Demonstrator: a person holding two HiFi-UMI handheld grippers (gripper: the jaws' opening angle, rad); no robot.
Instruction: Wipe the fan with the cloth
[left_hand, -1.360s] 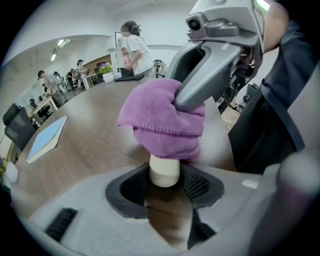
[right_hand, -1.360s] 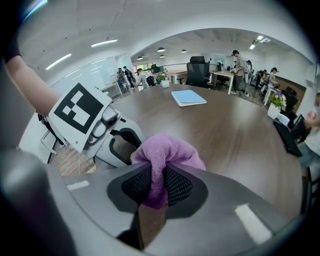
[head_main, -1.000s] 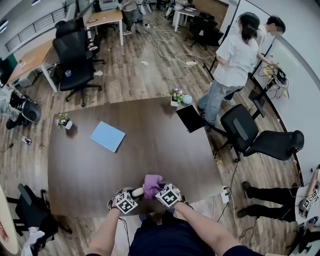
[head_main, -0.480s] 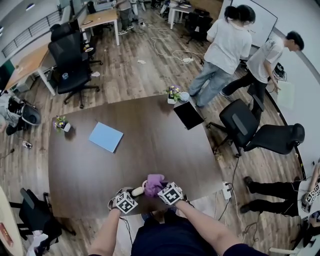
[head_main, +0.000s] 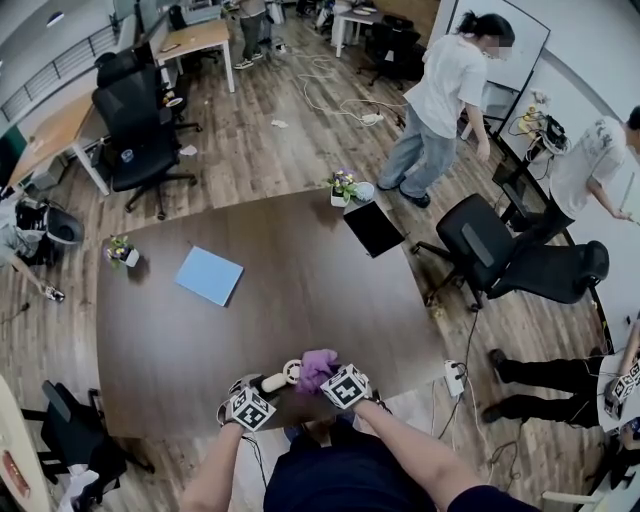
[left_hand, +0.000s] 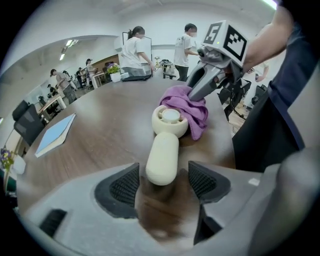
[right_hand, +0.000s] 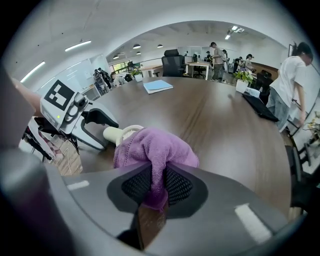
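The fan (left_hand: 165, 150), a small cream handheld one, lies on the table (head_main: 300, 290) at its near edge. The left gripper (left_hand: 162, 182) tilts steeply down over the fan's handle. Its fingers (left_hand: 122, 187) have just been opening and now stand spread on either side of the handle without pressing it. The right gripper (right_hand: 157, 187), angled down just right of the fan, has its fingers (right_hand: 135, 186) pinching the purple cloth (right_hand: 152, 150), which lies bunched against the fan's round head.

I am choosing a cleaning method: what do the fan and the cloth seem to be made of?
The fan looks like plastic: smooth, matte cream shell. The cloth seems to be microfibre: purple, fuzzy pile, soft folds.
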